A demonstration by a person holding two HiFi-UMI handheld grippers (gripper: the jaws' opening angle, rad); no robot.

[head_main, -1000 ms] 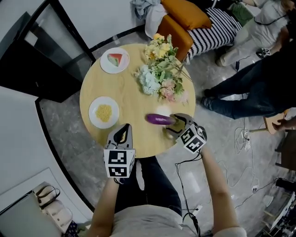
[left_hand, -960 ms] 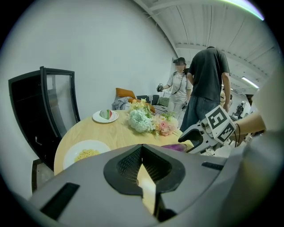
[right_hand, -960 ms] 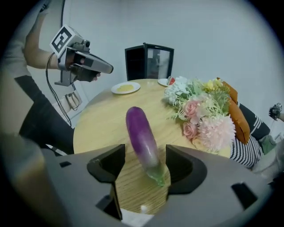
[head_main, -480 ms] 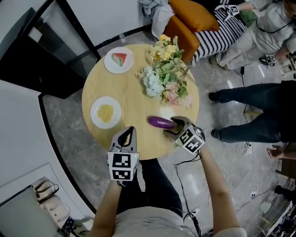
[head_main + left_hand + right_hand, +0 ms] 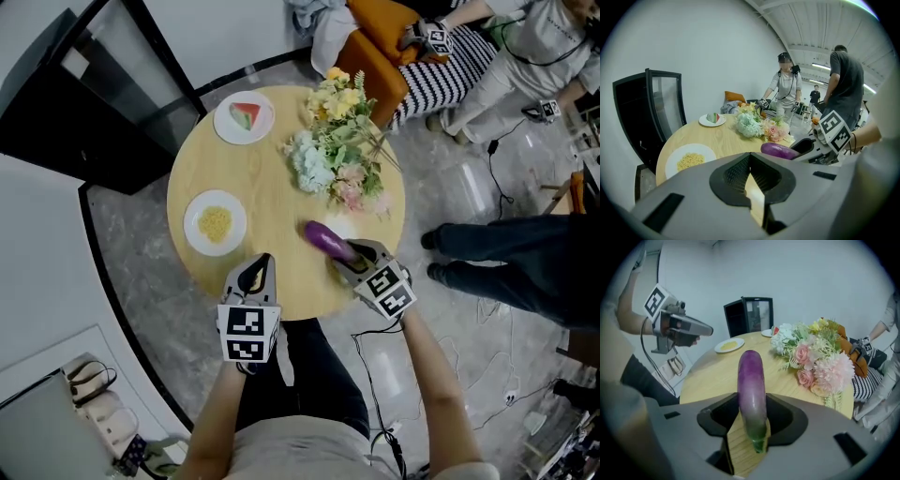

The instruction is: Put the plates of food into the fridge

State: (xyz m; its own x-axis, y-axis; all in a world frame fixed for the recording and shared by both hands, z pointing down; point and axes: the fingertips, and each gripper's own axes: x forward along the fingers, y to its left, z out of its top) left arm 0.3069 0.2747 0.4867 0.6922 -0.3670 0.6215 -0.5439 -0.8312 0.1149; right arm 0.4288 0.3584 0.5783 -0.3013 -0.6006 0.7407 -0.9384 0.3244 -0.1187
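My right gripper [image 5: 751, 404] has just been closing, and its own view shows on what: the eggplant [image 5: 751, 380] runs lengthwise between the jaws, purple end pointing away and green stem end toward the camera, with both pads against its sides. The head view is less sure. There I see only the eggplant lying slantwise on the round wooden table [image 5: 272, 187], its near end tucked into the gripper's mouth at the near right edge.

My left gripper [image 5: 251, 279] hangs over the near edge, just left of the right one. The head view gives me little more than its marker cube. Its own view settles it: the jaw tips meet, only a thin sliver of tabletop shows behind them, and nothing is between them.

Both plates sit on the table, well apart from either gripper. The plate of yellow noodle-like food [image 5: 215, 223] is on the left side, and the plate with the watermelon slice [image 5: 244, 117] is at the far edge. The bouquet [image 5: 337, 150] spreads between that far plate and the eggplant.

From above, the dark cabinet [image 5: 84, 94] is just a black block beyond the table. The left gripper view shows it upright, with a glass-panelled door. That view also shows people standing [image 5: 843, 89] behind the flowers.
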